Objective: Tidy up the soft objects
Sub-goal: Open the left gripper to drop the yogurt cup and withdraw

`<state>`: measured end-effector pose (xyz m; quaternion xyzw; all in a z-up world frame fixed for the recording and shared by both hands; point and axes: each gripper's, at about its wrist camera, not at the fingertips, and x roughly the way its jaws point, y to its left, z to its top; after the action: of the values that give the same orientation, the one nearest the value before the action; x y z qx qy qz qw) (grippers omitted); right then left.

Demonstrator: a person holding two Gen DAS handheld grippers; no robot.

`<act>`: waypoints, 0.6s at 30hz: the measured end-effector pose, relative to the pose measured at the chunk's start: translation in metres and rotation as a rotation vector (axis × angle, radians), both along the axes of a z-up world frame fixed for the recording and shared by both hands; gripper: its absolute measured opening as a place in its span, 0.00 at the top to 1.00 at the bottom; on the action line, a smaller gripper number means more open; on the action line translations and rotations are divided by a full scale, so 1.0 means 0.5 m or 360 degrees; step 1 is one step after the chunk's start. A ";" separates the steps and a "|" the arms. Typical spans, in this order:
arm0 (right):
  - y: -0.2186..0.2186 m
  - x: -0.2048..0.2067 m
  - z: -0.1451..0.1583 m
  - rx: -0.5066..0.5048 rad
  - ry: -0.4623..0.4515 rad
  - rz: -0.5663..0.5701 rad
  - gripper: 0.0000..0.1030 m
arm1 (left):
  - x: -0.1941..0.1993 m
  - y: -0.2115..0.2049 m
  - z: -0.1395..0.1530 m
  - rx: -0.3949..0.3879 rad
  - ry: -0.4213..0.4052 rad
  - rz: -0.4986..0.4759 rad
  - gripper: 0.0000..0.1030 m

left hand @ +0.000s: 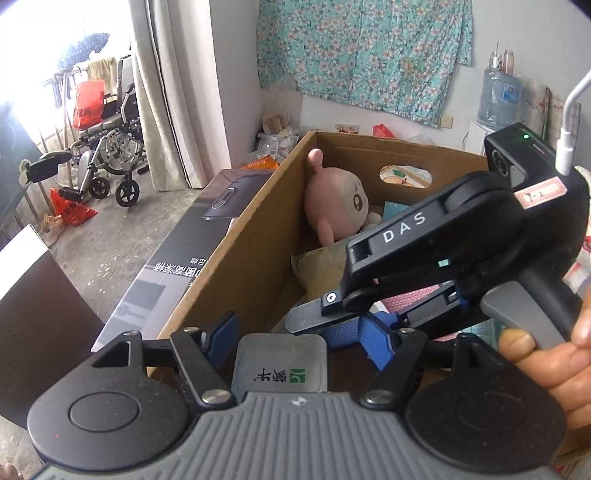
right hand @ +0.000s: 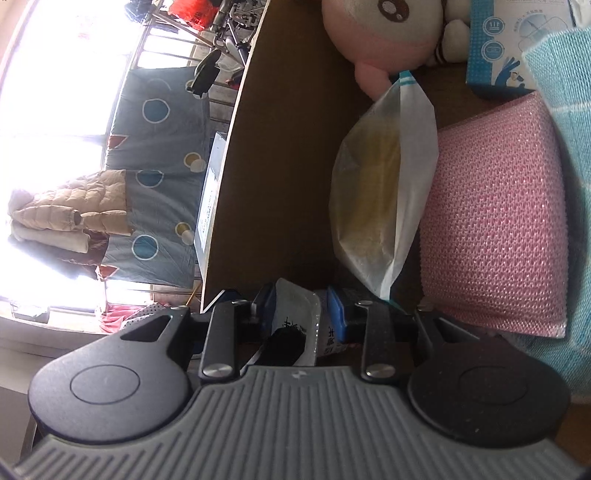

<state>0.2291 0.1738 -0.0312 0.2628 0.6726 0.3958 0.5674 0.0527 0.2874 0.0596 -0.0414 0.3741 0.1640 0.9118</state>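
An open cardboard box (left hand: 229, 266) holds a pink plush toy (left hand: 336, 199) (right hand: 376, 33), a zip bag (right hand: 380, 192) with yellowish filling, a pink mesh pad (right hand: 491, 221), a teal cloth (right hand: 565, 110) and a blue carton (right hand: 495, 48). A small silver packet (left hand: 280, 365) (right hand: 295, 314) with a green logo lies between both grippers above the box's near edge. My left gripper (left hand: 297, 328) is open; its blue pads stand clear of the packet's sides. My right gripper (right hand: 297, 306) (left hand: 310, 310), held by a hand (left hand: 535, 354), is shut on the packet's far end.
A long black printed carton (left hand: 177, 258) lies against the box's left wall. Beyond it stand a wheelchair (left hand: 107, 147) and curtains on a bare floor. A dark table (left hand: 37, 314) is at the left, a water bottle (left hand: 498, 99) at the back right, and patterned bedding (right hand: 159, 184) hangs by the window.
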 end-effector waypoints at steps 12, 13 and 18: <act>-0.142 -0.020 0.140 0.0202 -0.0301 -0.0148 0.65 | -0.058 -0.108 0.066 0.0069 -0.0344 -0.0122 0.08; -0.167 -0.024 0.159 0.0233 -0.0336 -0.0177 0.62 | -0.060 -0.126 0.071 0.0064 -0.0372 -0.0149 0.06; -0.333 -0.064 0.234 0.0324 -0.0547 -0.0360 0.54 | -0.058 -0.224 0.081 -0.0047 -0.0453 -0.0324 0.06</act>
<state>0.1969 0.0071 0.0856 0.3210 0.4889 0.4345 0.6849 0.0239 0.1752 0.1001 -0.0394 0.2459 0.0578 0.9668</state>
